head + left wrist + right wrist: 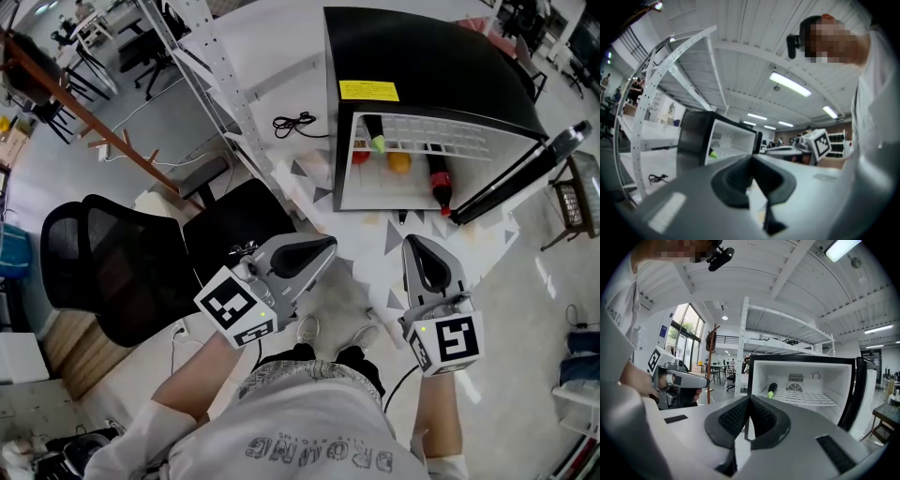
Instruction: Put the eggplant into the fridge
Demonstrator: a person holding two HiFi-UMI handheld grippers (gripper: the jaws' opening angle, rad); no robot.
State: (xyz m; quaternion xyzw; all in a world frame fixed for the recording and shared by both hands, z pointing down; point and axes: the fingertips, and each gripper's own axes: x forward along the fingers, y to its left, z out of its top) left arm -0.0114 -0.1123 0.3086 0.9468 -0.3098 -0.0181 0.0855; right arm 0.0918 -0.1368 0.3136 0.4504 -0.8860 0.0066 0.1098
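Eggplant (772, 390) lies on the wire shelf inside the open fridge (422, 66), so placing looks done. Left hand-held gripper (328, 247) and right hand-held gripper (417, 248) hang clenched and empty outside; next likely means pushing the door (516, 178) closed.

Bright overhead lighting, fisheye-warped edges

One black fridge (422, 75), with one open door (525, 173) and one yellow label (368, 90). Four things lie inside it: one eggplant (376, 131), one red item (361, 157), one orange item (399, 162) and one dark bottle (438, 178). Two hand-held tools, the left tongs (328, 247) and the right tongs (413, 243), carry two cubes in all: one left marker cube (236, 307) and one right marker cube (450, 342). One black office chair (112, 272), one black cable (295, 123), two shoes (309, 328), one person.
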